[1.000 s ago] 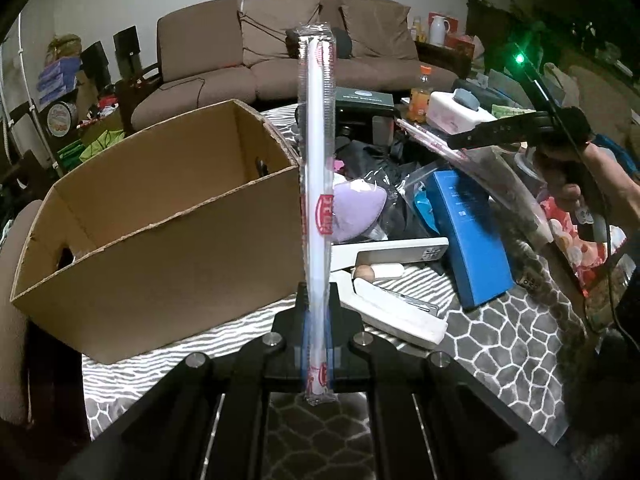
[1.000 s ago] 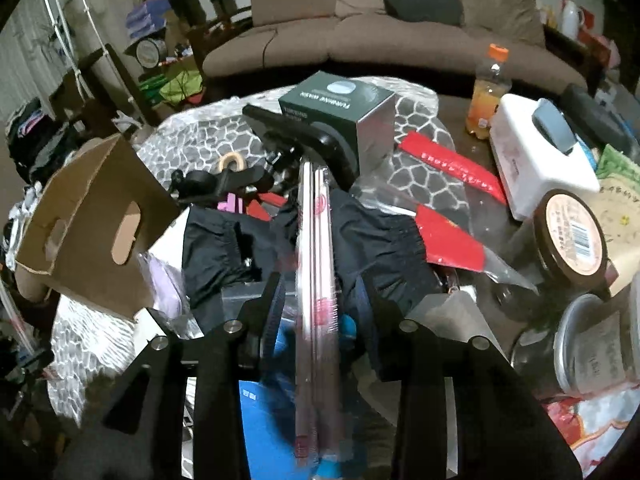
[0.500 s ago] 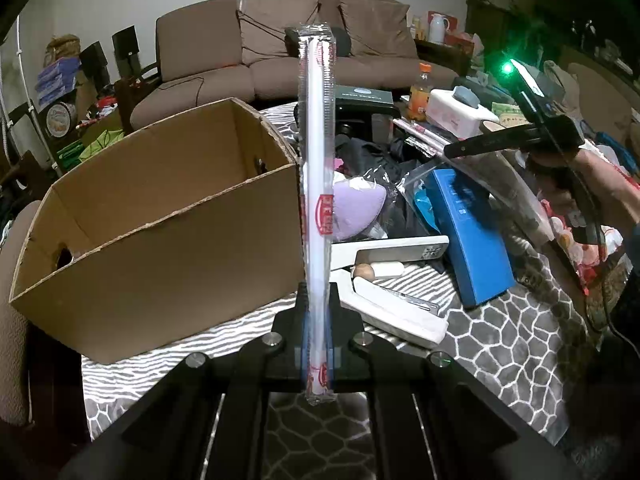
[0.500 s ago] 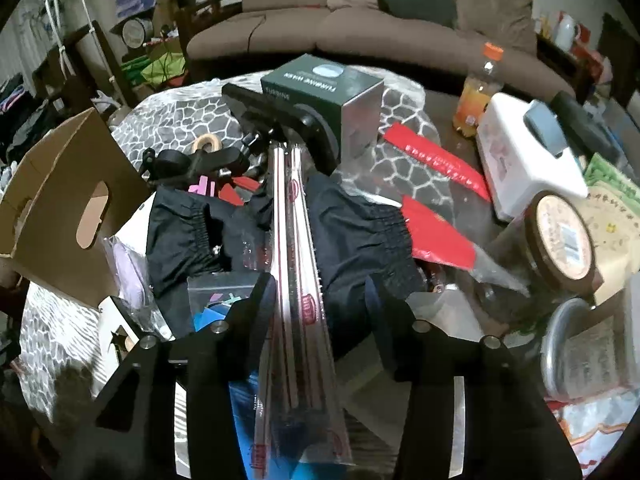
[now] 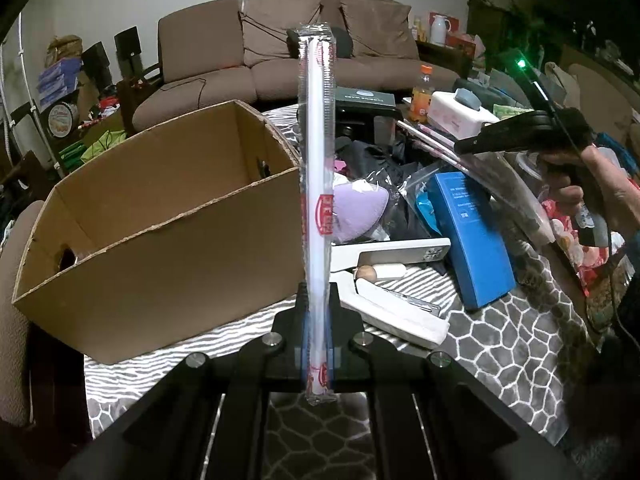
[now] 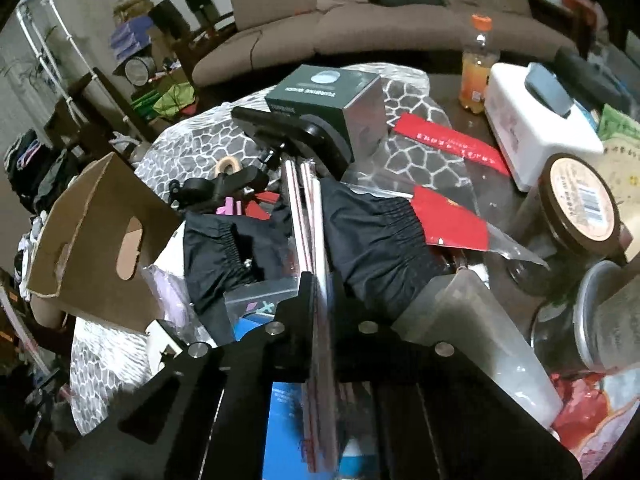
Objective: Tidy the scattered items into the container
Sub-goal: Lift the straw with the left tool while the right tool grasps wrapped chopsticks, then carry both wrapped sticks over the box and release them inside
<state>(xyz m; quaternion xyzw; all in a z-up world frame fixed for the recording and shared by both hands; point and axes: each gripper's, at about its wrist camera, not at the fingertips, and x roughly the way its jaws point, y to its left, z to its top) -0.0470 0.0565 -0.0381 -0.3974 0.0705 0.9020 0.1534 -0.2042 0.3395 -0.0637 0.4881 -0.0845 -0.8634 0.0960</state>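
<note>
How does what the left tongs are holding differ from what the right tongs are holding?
The left tongs grip one wrapped straw, while the right tongs grip a bundle of wrapped straws. The single straw stands clear in the air beside the cardboard box, while the bundle's far end reaches over the black garment in the clutter. Both are long, clear-wrapped with red print, and pinched near one end.
</note>
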